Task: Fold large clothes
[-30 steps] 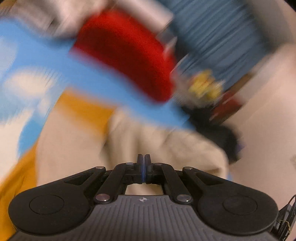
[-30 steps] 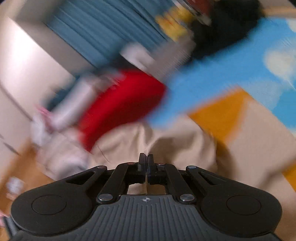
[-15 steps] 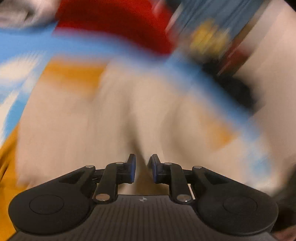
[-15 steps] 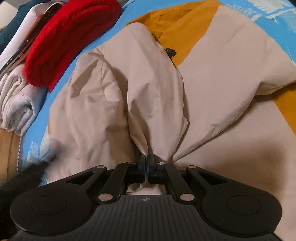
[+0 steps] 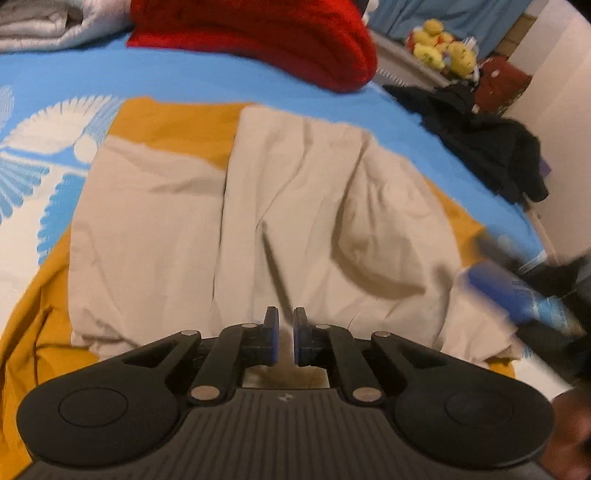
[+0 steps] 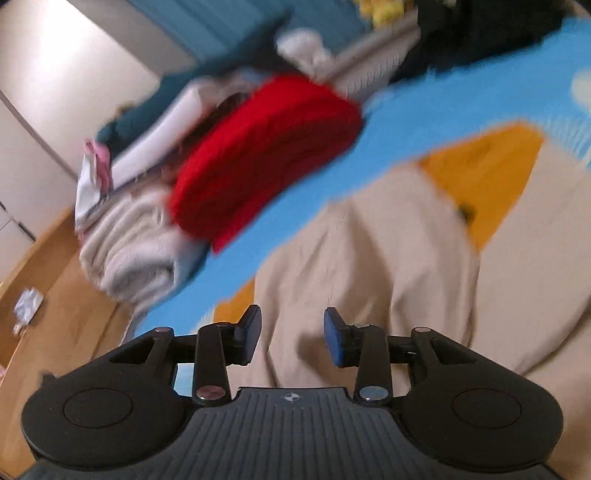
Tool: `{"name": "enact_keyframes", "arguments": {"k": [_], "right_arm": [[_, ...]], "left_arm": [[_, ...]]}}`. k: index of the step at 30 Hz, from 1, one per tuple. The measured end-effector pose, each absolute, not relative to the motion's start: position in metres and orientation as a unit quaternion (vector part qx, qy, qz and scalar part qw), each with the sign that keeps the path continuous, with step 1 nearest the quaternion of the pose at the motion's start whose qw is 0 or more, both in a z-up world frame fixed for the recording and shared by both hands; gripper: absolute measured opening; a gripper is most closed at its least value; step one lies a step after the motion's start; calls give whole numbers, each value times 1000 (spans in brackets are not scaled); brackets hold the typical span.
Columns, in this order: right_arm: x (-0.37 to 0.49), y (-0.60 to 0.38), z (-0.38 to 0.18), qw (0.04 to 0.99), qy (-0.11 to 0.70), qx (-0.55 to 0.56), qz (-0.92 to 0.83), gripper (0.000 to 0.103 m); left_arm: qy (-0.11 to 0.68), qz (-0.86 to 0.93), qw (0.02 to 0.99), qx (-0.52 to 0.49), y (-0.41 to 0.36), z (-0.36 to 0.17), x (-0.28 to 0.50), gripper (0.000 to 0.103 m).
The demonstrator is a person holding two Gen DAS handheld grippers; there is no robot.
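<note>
A large beige and mustard-yellow garment (image 5: 295,206) lies spread on the blue patterned bed cover (image 5: 184,81), with beige parts folded over its middle. My left gripper (image 5: 284,334) hovers just above its near edge, slightly open and empty. My right gripper (image 6: 291,334) is open wide and empty above the same garment (image 6: 406,266), near its edge by the bed side. A blurred dark and blue shape (image 5: 524,288) at the right of the left wrist view looks like the right gripper.
A folded red knit (image 5: 258,33) lies on the bed beyond the garment, with folded white and grey clothes (image 6: 125,258) beside it. Black clothing (image 5: 487,140) lies at the far right. Yellow plush toys (image 5: 439,48) sit on a shelf. A wooden floor (image 6: 55,332) is beside the bed.
Both grippers let go of the beige garment and opened, first the left and then the right. The beige fabric now lies folded over the middle. The right gripper swung up and away.
</note>
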State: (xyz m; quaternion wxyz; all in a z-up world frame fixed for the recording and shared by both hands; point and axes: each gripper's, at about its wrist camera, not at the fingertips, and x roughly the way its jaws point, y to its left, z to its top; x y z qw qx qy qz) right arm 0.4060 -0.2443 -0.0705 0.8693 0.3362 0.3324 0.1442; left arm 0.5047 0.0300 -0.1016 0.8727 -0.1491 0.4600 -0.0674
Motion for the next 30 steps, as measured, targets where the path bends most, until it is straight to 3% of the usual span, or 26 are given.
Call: {"name": "enact_keyframes", "arguments": {"k": [3,5,8,14,16,17,19,30], "right_arm": [[418,-233,-98,857,431,271,83,39],[420,-235,-120,837,484,253,39,34],[416,-240,-115,835,483,260,46,34],[422,-243,-92,859,435,266,41,36],[420,-247,-89,869,423,253,35,44],[420,-249,-94,864,438,247,24,47],[426,-258,-110,835,495,239,-11,48],[363,-273,-13,896,406,177,-9,48]], "left_arm": [[431,-70,885,-161,42,-94,507,7],[437,-64,883,-157,44,-102,512,9],[511,-30,847,-140,50,-136,522,6],[444,-58,885,-126,40,-94,512,14],[456,-67,878,-125,36,-100,514,18],[483,-61,865,-123,37,-111,517,24],[538,-41,832,-126,42,-128,519,18],[353,-42,930,-91,40,20,441,30]]}}
